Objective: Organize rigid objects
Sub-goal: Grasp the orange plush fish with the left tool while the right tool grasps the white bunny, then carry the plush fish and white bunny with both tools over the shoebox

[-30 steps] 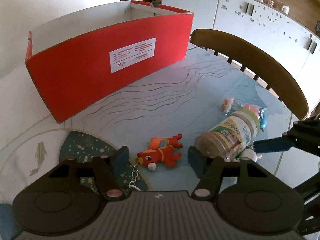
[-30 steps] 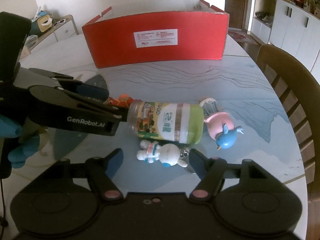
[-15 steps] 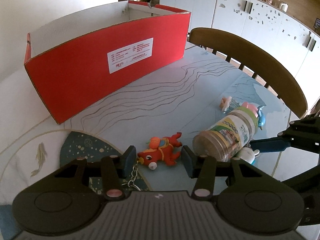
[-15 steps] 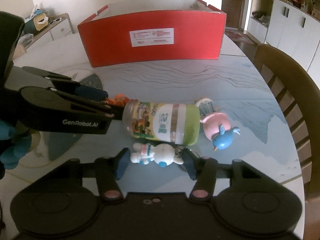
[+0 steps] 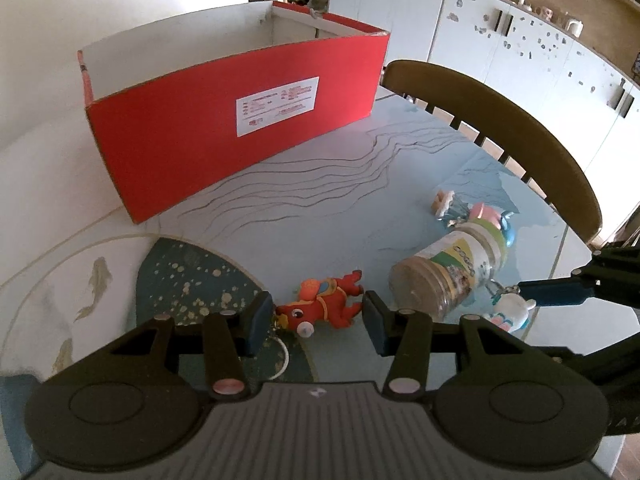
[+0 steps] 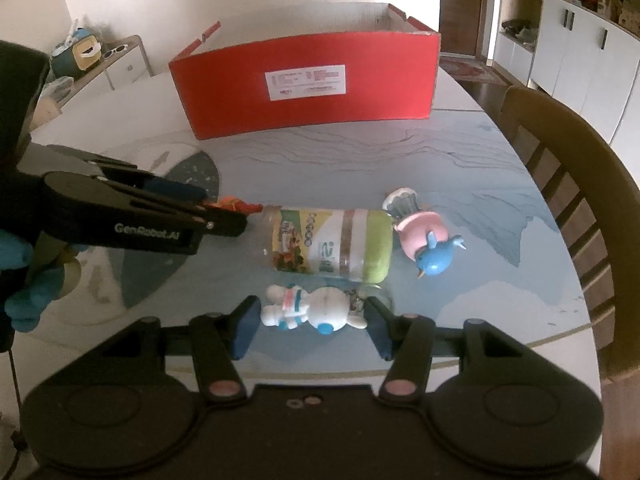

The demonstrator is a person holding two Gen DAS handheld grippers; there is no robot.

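Left gripper [image 5: 316,318] clamped on red toy [image 5: 324,307] lower centre; right gripper [image 6: 312,320] clamped on white figurine [image 6: 316,309].

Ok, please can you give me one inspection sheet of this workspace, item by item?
Surface: round patterned table, glossy.
Job's things: red horse toy and white figure lying on the table; jar on its side; open red box behind.
Clutter: blue bird toy and small figure beside the jar's green lid end.
Grippers: left gripper shut on the red horse toy; right gripper shut on the white figure.
Cables: nothing seen.
Surroundings: wooden chair, white cabinets.
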